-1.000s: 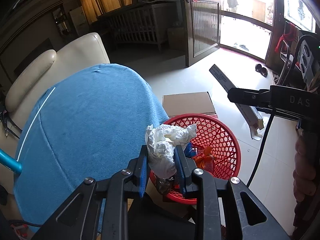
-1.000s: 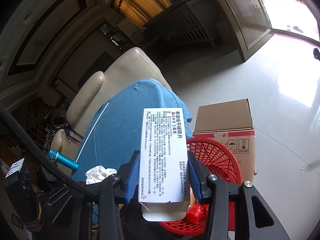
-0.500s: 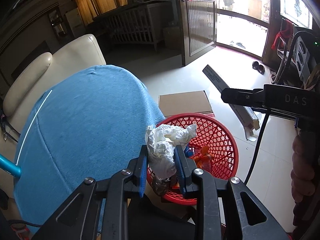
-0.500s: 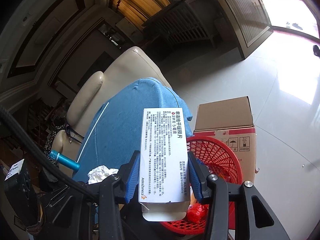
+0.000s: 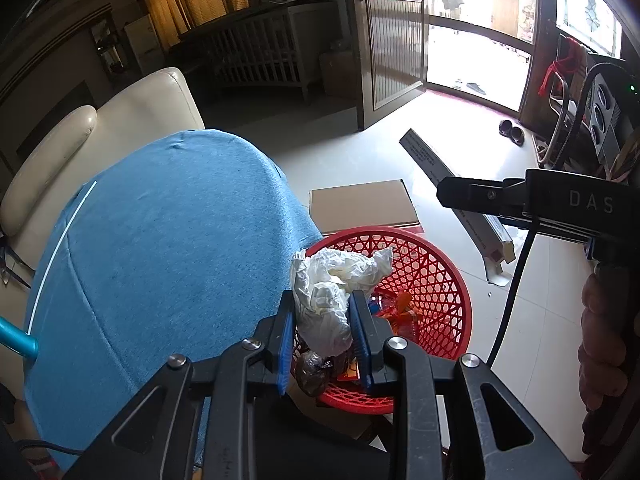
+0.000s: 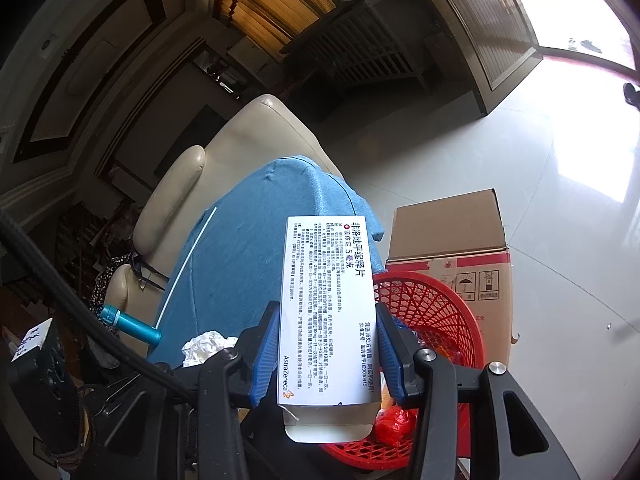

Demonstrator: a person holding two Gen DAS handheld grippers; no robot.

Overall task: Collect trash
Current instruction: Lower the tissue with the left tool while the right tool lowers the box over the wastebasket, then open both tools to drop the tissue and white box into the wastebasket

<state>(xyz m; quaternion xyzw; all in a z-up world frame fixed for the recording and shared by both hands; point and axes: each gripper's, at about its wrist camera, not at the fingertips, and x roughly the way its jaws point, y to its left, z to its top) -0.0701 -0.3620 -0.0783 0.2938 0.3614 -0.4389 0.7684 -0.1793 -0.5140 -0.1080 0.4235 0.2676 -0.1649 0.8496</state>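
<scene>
Drop-off step, looks like. Left gripper clamped on a crumpled white paper wad, right gripper pinching a white medicine carton, both poised over the red basket beside the blue-draped table. Next up, probably: loosen both jaws, drop straight in. Count: two grippers, two held pieces, one basket, one cardboard box.

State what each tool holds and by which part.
Left tool: crumpled white plastic wrapper, pinched at its lower end. Right tool: white printed cardboard medicine box, clamped across its long sides near the open bottom flap.
</scene>
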